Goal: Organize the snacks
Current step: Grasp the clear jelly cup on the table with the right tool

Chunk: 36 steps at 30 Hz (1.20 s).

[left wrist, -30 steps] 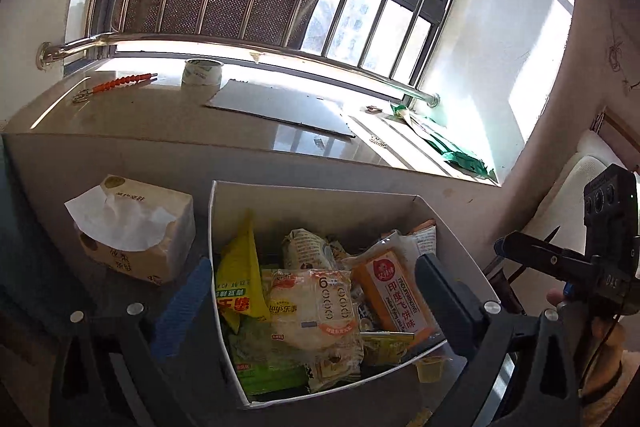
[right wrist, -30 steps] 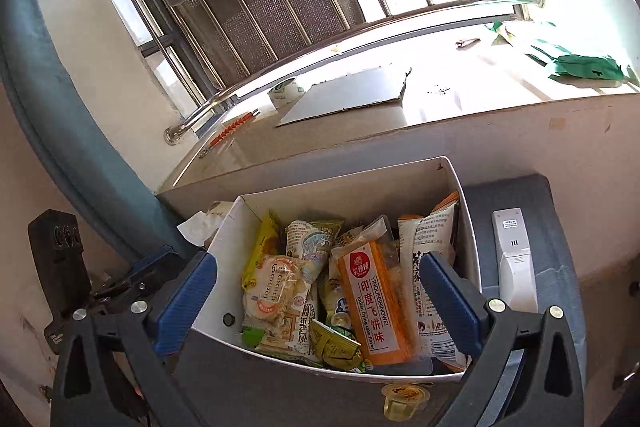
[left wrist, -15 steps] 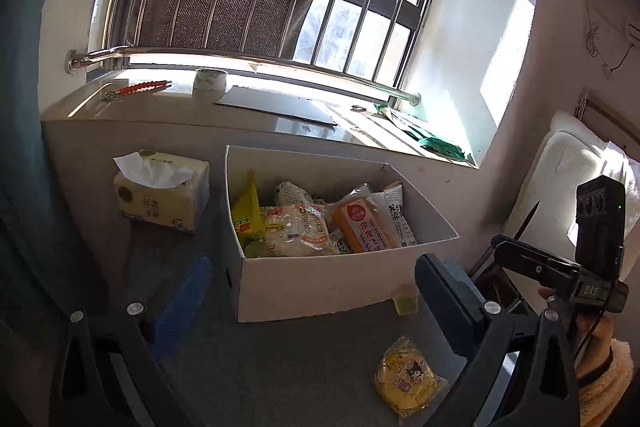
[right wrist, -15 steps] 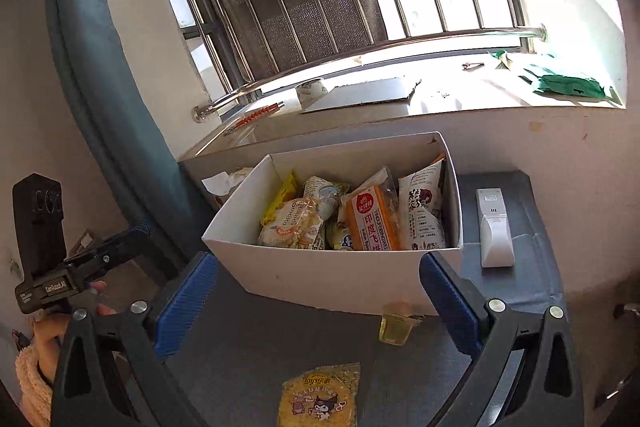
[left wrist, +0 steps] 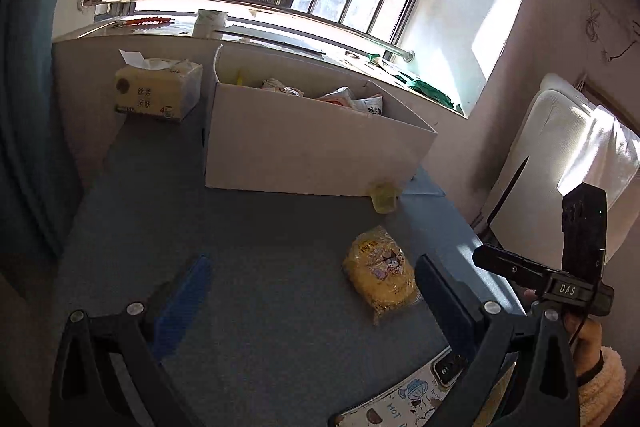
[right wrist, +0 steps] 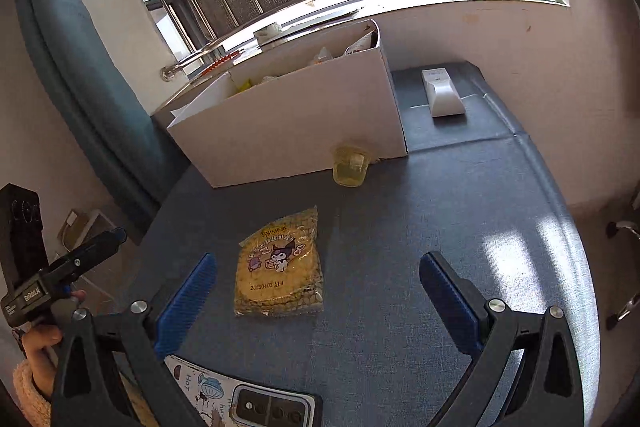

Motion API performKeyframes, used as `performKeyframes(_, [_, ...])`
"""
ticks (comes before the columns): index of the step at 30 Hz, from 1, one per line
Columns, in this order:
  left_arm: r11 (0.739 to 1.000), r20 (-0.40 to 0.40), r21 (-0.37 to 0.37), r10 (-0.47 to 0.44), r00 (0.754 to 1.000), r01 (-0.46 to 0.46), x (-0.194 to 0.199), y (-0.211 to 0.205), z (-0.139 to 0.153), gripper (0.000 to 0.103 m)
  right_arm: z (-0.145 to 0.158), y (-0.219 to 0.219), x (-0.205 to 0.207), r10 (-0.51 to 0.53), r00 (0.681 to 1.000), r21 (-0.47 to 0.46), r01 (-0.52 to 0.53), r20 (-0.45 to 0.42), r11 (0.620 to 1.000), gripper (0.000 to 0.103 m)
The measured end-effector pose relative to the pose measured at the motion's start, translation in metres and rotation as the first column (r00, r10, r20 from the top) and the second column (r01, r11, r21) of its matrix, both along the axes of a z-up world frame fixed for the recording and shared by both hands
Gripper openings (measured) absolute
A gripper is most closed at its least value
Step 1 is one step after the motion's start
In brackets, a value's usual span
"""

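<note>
A white cardboard box [left wrist: 312, 151] [right wrist: 296, 131] holding several snack packets stands at the back of the grey-blue table. A yellow snack packet [left wrist: 380, 273] [right wrist: 280, 263] with a cartoon figure lies flat on the table in front of it. A small yellow jelly cup [left wrist: 383, 195] [right wrist: 350, 163] stands against the box's front wall. My left gripper [left wrist: 316, 277] is open and empty, low over the table, with the packet just inside its right finger. My right gripper [right wrist: 318, 277] is open and empty, with the packet between its fingers, nearer the left one.
A tissue pack [left wrist: 158, 91] sits left of the box. A white remote-like device [right wrist: 442, 93] lies right of the box. A phone in a cartoon case [right wrist: 244, 403] lies at the near edge. The windowsill [left wrist: 280, 27] runs behind; a white chair [left wrist: 560, 155] stands to the right.
Both grippers have pulled back from over the box and dropped low over the table. The yellow packet and jelly cup now show in front of the box.
</note>
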<state>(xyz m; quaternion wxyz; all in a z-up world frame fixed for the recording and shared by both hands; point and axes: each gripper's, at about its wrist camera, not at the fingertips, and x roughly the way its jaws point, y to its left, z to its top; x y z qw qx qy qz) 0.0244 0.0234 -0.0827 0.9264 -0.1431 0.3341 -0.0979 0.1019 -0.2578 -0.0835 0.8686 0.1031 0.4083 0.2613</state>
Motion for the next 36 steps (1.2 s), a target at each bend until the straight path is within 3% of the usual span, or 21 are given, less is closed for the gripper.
performKeyframes(8, [0.999,-0.04,0.031,-0.041,0.998,0.042,0.001,-0.015,-0.013,0.103,-0.013,0.012,0.053,-0.024,0.999,0.005,0.024,-0.036,1.0,0.103])
performKeyframes(13, [0.999,-0.048,0.038,-0.027,0.999,0.029,0.001,-0.012,-0.014,0.103,-0.014,0.044,0.092,0.006,1.0,-0.076,-0.006,0.0,0.997,0.103])
performKeyframes(16, [0.999,-0.062,0.034,-0.021,0.998,0.023,0.003,-0.009,-0.016,0.103,-0.02,0.066,0.111,0.041,0.999,-0.181,-0.042,-0.008,0.983,0.103])
performKeyframes(18, [0.999,-0.069,0.035,-0.018,0.997,0.021,0.004,-0.008,-0.018,0.103,-0.023,0.076,0.116,0.045,0.998,-0.244,-0.035,0.038,0.969,0.103])
performKeyframes(20, [0.999,-0.073,0.039,-0.026,0.997,0.029,0.005,-0.009,-0.019,0.103,-0.03,0.082,0.122,0.047,0.999,-0.279,-0.044,0.005,0.959,0.103])
performKeyframes(22, [0.998,-0.08,0.052,-0.031,0.996,0.035,0.006,-0.012,-0.022,0.103,-0.036,0.084,0.126,0.054,0.998,-0.249,-0.06,-0.034,0.967,0.103])
performKeyframes(23, [0.998,-0.083,0.057,-0.036,0.996,0.04,0.007,-0.013,-0.023,0.103,-0.038,0.086,0.128,0.062,0.997,-0.241,-0.07,-0.042,0.968,0.1])
performKeyframes(25, [0.997,-0.089,0.064,-0.037,0.995,0.043,0.008,-0.016,-0.024,0.103,-0.04,0.088,0.127,0.064,0.998,-0.253,-0.068,-0.026,0.965,0.074])
performKeyframes(26, [0.997,-0.093,0.065,-0.04,0.995,0.046,0.009,-0.017,-0.025,0.103,-0.043,0.089,0.127,0.048,0.998,-0.288,-0.054,-0.027,0.956,0.051])
performKeyframes(29, [0.995,-0.093,0.078,-0.047,0.995,0.054,0.009,-0.018,-0.025,0.103,-0.042,0.081,0.124,0.066,0.996,-0.22,-0.077,-0.056,0.972,0.05])
performKeyframes(36, [0.986,-0.092,0.124,-0.103,0.99,0.114,0.017,-0.031,-0.021,0.103,-0.015,0.055,0.091,0.089,0.996,-0.137,-0.087,0.009,0.987,0.046])
